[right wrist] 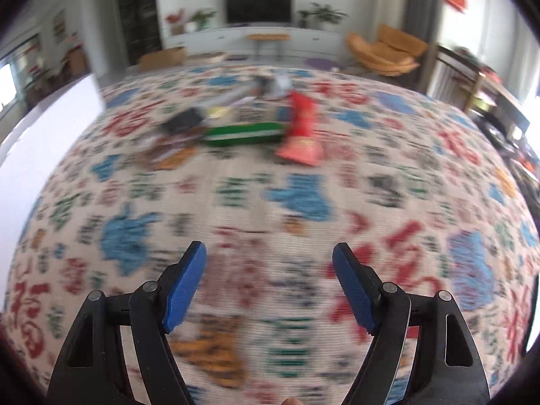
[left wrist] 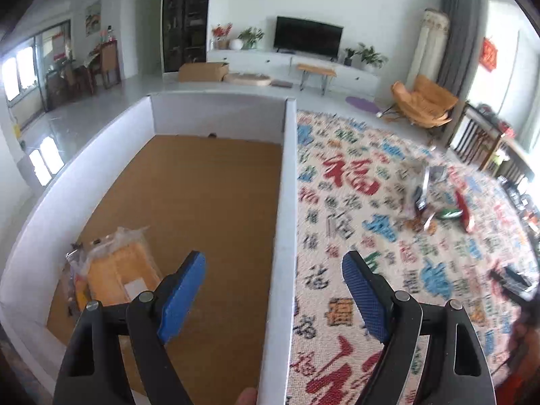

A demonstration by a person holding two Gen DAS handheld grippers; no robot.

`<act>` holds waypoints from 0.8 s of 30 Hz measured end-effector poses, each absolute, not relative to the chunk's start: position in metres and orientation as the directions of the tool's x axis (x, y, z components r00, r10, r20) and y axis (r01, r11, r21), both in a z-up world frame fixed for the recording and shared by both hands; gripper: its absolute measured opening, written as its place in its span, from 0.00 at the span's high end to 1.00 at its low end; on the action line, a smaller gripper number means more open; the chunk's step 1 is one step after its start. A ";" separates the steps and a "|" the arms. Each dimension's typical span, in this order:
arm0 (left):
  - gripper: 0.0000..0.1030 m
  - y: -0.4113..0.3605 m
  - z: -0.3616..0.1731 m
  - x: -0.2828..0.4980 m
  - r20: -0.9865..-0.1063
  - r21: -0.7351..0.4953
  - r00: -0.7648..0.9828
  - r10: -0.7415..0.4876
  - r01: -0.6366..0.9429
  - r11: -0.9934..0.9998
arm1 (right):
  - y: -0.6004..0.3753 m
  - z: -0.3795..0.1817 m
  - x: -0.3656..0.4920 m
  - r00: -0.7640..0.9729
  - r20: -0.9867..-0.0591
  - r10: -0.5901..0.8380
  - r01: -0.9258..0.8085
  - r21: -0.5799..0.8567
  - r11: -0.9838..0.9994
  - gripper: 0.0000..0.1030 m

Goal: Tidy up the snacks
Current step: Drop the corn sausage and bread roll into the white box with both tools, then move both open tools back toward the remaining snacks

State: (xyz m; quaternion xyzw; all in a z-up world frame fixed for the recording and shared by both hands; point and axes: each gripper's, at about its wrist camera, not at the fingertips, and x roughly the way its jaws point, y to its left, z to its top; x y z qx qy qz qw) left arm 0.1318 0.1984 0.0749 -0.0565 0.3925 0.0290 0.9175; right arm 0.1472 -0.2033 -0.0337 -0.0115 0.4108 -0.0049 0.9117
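Observation:
A white box (left wrist: 287, 182) with a brown bottom stands on the patterned carpet (left wrist: 371, 236). A clear packet of yellow snacks (left wrist: 118, 270) lies in its near left corner. My left gripper (left wrist: 273, 276) is open and empty, straddling the box's right wall from above. A pile of snacks (left wrist: 435, 209) lies on the carpet to the right. In the blurred right wrist view the pile holds a green packet (right wrist: 243, 133), a red packet (right wrist: 302, 128) and dark packets (right wrist: 182, 128). My right gripper (right wrist: 269, 270) is open and empty above the carpet, short of the pile.
The box's white wall (right wrist: 50, 128) shows at the left of the right wrist view. An orange chair (left wrist: 422, 101), a small bench (left wrist: 315, 71) and a TV cabinet (left wrist: 293, 60) stand beyond the carpet. A wooden rack (left wrist: 479, 141) is at the right.

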 end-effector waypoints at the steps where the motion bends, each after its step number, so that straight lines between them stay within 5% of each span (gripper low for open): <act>1: 0.20 0.196 0.075 0.130 -0.720 -0.066 0.694 0.017 -0.094 0.993 | -0.220 -0.035 0.147 0.663 -0.747 -0.037 0.027 -0.026 0.999 0.22; 10: 0.20 0.196 0.069 0.121 -0.734 -0.033 0.676 0.061 -0.125 0.992 | -0.293 -0.054 0.165 0.643 -0.753 -0.142 0.192 -0.022 0.981 0.22; 16: 0.19 0.161 0.112 0.085 -0.545 0.092 0.814 0.199 -0.178 0.980 | -0.301 -0.073 0.166 0.635 -0.763 -0.121 0.196 0.008 0.981 0.22; 24: 0.02 0.065 0.140 0.068 -0.500 0.025 0.866 -0.017 0.035 0.999 | -0.300 -0.077 0.170 0.624 -0.772 -0.119 0.190 0.002 0.982 0.19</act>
